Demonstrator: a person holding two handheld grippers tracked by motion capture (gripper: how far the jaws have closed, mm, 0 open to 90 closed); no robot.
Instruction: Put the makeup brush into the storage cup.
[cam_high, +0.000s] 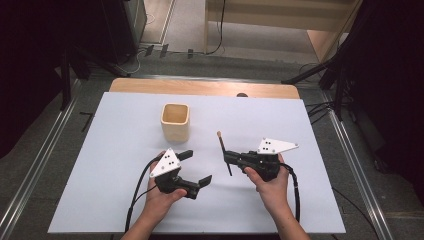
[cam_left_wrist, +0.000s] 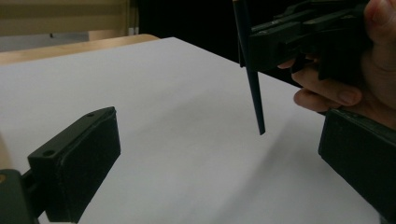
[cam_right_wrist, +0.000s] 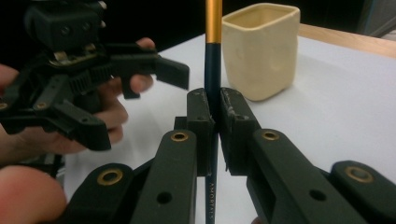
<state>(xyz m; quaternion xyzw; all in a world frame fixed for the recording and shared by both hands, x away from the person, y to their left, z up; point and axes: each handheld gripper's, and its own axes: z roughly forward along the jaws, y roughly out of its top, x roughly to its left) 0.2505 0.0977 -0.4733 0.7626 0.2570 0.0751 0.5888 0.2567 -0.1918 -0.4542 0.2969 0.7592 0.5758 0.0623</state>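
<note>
Right gripper (cam_right_wrist: 214, 112) clamped on brush (cam_right_wrist: 213, 70) mid-handle, above table (cam_high: 125, 150), near cup (cam_high: 175, 121); left gripper (cam_high: 196, 167) open, empty; probably light, stiff, slick lacquer; best gripped near the balance point.

bare table around both hands; only the cup (cam_high: 175, 122) stands ahead.

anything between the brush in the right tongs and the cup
Nothing visible. The right tongs are shut on the brush, and bare table lies between it and the cup. The left tongs stand open, nearer the person.
</note>
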